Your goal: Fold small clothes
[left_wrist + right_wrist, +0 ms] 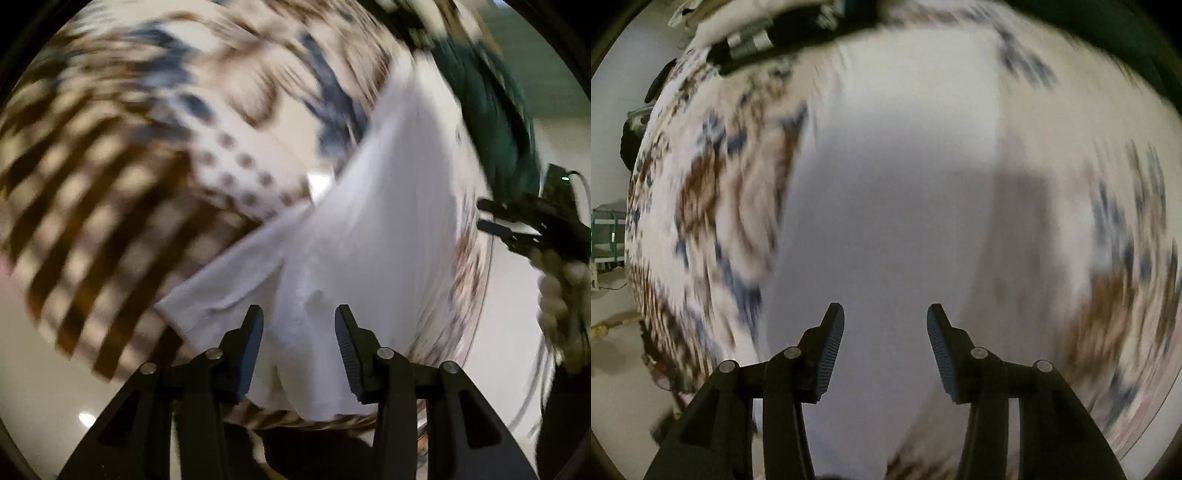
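A small white garment lies spread on a round table covered by a brown, blue and cream patterned cloth. My left gripper hangs just above the garment's near edge, its jaws apart and nothing pinched between them. In the right wrist view the same white garment fills the middle. My right gripper is open over it, with only flat cloth under the gap. The picture is blurred, so folds are hard to read. At the right edge of the left wrist view, the right gripper shows, carried by a knitted sleeve.
A dark green cloth lies at the table's far right. The patterned cloth runs to the table's round edge, with pale floor beyond it. A black device with striped marks crosses the top of the right wrist view.
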`<state>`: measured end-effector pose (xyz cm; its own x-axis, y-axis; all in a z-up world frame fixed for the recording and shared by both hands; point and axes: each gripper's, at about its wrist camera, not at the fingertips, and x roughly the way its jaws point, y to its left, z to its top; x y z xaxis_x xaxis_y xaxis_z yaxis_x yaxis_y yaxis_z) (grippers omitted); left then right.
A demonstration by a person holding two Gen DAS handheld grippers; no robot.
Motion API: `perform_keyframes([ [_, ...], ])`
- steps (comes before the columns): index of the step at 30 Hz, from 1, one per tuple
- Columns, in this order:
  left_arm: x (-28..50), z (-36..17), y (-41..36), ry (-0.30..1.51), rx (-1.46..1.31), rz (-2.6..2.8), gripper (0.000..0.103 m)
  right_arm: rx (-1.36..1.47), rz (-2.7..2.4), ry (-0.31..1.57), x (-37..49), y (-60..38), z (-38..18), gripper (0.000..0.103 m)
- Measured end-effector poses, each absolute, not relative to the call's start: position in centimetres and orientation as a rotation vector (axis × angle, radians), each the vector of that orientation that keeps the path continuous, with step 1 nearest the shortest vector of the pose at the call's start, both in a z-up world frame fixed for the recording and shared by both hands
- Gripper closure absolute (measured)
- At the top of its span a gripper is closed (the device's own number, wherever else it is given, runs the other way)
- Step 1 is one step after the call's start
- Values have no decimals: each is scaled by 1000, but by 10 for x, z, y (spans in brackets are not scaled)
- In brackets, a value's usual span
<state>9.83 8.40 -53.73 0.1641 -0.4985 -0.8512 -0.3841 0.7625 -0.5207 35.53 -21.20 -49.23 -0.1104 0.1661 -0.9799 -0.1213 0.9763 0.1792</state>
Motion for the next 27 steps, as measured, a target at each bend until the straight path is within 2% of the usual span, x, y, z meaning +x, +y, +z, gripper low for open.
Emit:
perform_keyframes([
  [1,103,-544,77,1467,-722,-106,69,62,224,1685,329,-226,-499,54],
  [3,106,-545,69,1448,-667,-117,100,131,200,1727,285,-245,-515,54],
  [10,105,-506,71,1381,-606,-91,101,384,209,1793,168,-274,-565,54],
  [19,119,-537,94,1432,-451,-31,100,538,179,1780,86,-258,-597,54],
  [20,119,-544,97,1462,-464,-45,96,545,160,1767,79,-257,-598,55],
  [22,113,-550,108,1494,-496,-45,96,541,150,1766,71,-253,-598,57],
  [23,112,-550,112,1495,-516,-48,91,543,146,1770,69,-249,-600,57],
  [25,110,-549,122,1483,-544,-40,77,578,139,1778,62,-245,-598,57],
  [27,109,-555,127,1484,-577,-74,45,610,144,1789,54,-239,-599,57],
])
